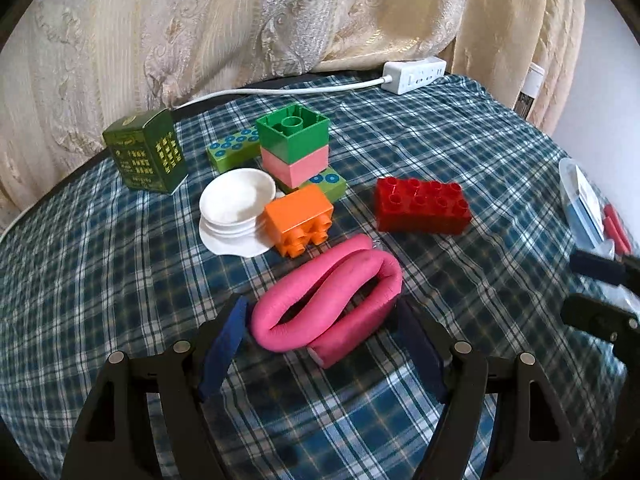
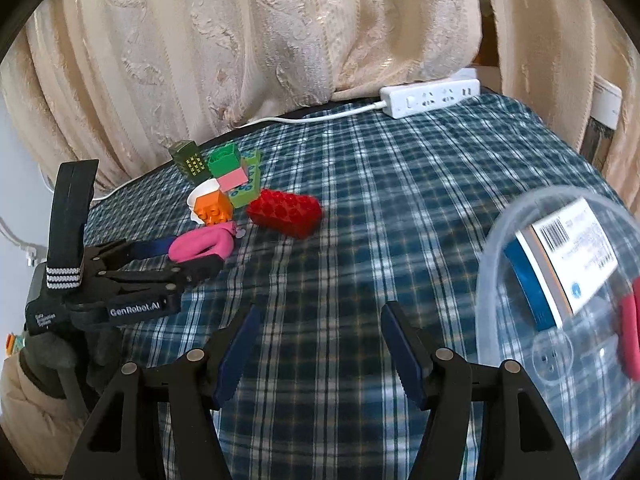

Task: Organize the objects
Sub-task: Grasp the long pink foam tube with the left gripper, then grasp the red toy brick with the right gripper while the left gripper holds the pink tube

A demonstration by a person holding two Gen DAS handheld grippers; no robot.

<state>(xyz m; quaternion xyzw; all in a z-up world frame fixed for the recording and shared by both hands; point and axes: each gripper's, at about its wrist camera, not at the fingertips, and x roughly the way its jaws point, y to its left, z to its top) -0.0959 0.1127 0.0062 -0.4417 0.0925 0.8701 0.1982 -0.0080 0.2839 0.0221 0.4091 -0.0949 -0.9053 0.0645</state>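
A pink foam roll [image 1: 328,300], bent in loops, lies on the plaid cloth between the open fingers of my left gripper [image 1: 324,320]; the pads stand close beside it, contact unclear. It also shows in the right wrist view [image 2: 204,244]. Behind it lie an orange brick [image 1: 298,216], a red brick [image 1: 420,204], a green-on-pink block stack [image 1: 294,144], white dishes [image 1: 236,208] and a green box [image 1: 146,156]. My right gripper [image 2: 316,336] is open and empty over bare cloth. A clear plastic bowl [image 2: 500,264] at its right holds a blue-white box [image 2: 564,256] and a red item [image 2: 630,328].
A white power strip [image 1: 416,74] with its cord lies at the table's back edge, against cream curtains [image 1: 240,20]. Light green patterned bricks [image 1: 232,148] lie under and behind the block stack. The left gripper body [image 2: 120,280] sits left in the right wrist view.
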